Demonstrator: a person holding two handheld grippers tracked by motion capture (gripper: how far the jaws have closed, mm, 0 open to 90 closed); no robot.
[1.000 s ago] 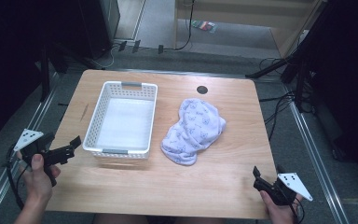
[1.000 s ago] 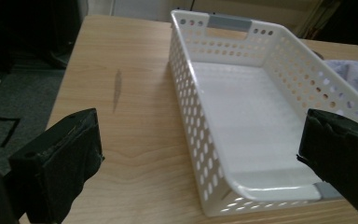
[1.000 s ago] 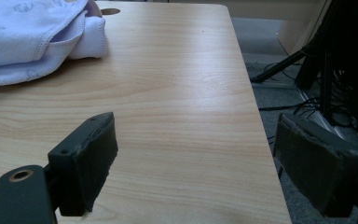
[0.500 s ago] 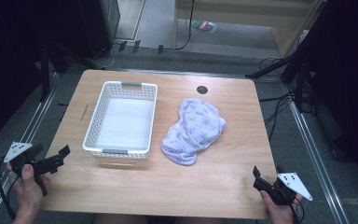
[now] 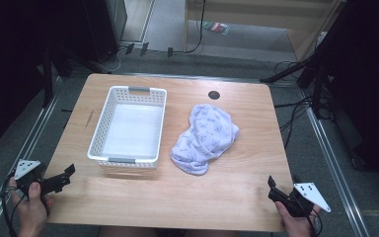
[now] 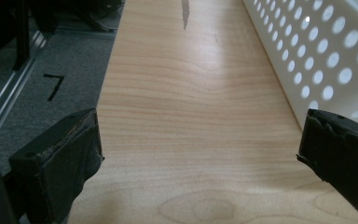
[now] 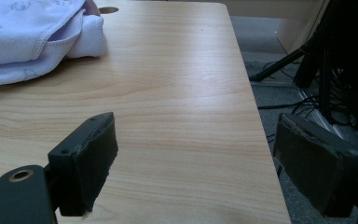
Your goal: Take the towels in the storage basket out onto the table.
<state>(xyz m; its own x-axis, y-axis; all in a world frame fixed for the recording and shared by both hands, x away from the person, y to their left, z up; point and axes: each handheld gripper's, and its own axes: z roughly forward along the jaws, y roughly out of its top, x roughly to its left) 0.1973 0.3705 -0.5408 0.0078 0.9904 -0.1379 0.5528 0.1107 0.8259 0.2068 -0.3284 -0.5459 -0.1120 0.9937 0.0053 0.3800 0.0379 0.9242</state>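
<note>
Left gripper [image 5: 61, 178] moved right and back over near-left table corner since half a second ago; right gripper [image 5: 282, 190] unchanged at near-right edge. Wooden table [image 5: 237, 187] carrying white perforated basket [image 5: 109, 113] left of centre, empty. Crumpled pale lilac cloth [image 5: 203, 137] just right of basket, apart from it. Both grippers' jaws spread wide, holding nothing.

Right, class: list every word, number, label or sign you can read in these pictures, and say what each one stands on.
"7" – a black mark that reads like this digit, on the grey floor left of the table, in the left gripper view.
The cloth carries a small dark print, too small to read.
The basket shows no readable text.
</note>
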